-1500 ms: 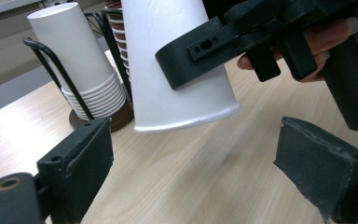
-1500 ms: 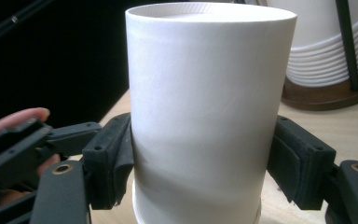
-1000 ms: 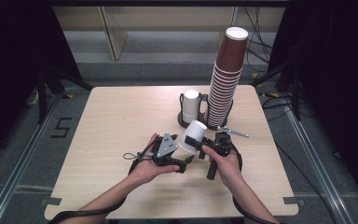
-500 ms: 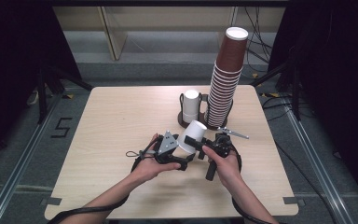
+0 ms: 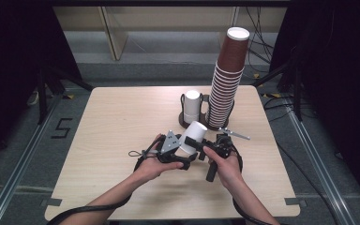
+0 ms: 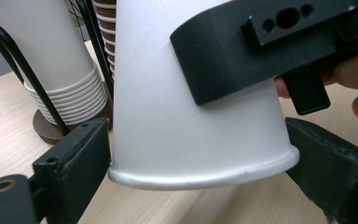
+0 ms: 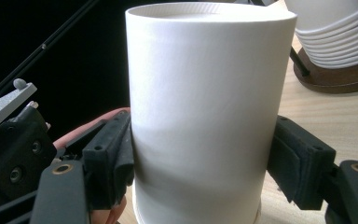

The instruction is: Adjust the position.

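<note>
cup: white paper cup (image 5: 191, 138) sits just in front of the cup holder (image 5: 201, 123), bottom-up, long axis tipped toward it | right hand-held gripper (image 5: 201, 146): you're clamped on the wall | left hand-held gripper (image 5: 182, 154): jaws just been closing, straddling the rim (image 6: 205, 175), not pressing yet | worktop (image 5: 122, 117) right underneath

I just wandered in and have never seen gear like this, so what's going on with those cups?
A person at a wooden table holds a claw tool in each hand. The right claw is clamped on a white paper cup, which sits upside down and tilted between both tools. The left claw has just been closing around the cup's rim. Behind stand a tall brown cup stack and a short white stack in a wire holder.
</note>
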Demonstrator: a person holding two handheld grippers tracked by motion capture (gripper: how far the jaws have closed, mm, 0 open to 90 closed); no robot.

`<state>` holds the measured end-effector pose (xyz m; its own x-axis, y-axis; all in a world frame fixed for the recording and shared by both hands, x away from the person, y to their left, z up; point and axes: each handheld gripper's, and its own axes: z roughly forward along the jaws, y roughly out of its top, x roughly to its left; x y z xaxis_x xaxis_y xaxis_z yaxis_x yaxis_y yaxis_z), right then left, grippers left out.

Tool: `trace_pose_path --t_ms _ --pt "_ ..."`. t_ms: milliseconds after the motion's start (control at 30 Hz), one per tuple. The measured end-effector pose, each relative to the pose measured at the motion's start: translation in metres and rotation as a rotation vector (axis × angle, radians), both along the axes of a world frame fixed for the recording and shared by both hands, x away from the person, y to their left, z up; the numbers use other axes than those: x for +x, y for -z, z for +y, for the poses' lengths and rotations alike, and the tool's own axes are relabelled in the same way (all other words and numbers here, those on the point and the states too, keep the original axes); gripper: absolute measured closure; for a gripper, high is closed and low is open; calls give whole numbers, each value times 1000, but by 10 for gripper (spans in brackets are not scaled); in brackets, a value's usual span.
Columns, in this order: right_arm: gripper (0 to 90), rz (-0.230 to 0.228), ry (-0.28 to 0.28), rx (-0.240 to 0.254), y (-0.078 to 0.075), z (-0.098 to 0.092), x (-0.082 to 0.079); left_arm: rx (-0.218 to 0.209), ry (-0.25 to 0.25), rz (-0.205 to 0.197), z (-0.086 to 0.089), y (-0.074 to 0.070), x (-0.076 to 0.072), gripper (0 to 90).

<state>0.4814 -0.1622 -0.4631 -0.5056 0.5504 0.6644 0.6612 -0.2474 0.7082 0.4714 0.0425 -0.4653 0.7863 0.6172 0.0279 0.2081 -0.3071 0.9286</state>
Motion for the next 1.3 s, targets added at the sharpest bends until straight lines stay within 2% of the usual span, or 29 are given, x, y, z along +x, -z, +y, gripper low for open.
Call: trace_pose_path --t_ms 133,233,367,500,933,1000,1033,1067,1167,1300 --pt "294 20 4 6 0 2 -1 0 10 -7 0 1 -1 128" --pt "283 11 -2 -2 1 2 -1 2 14 -7 0 2 -2 144" --pt "242 11 -2 -7 0 2 -1 19 25 -30 2 1 -4 192" --pt "206 43 7 -11 -1 3 -1 31 28 -46 1 1 -5 238" --pt "121 67 18 -3 -3 5 -3 56 55 -72 2 1 -8 276" --pt "109 84 20 6 -5 4 -4 58 58 -73 3 1 -8 281" --pt "104 82 15 12 -6 4 -4 51 58 -75 3 1 -8 282" --pt "97 49 14 -7 -5 3 -2 51 62 -78 4 1 -8 285" --pt "94 63 4 1 -6 5 -3 56 68 -87 3 0 -8 292" --pt "94 55 4 -8 -5 5 -4 67 63 -91 4 0 -9 300"
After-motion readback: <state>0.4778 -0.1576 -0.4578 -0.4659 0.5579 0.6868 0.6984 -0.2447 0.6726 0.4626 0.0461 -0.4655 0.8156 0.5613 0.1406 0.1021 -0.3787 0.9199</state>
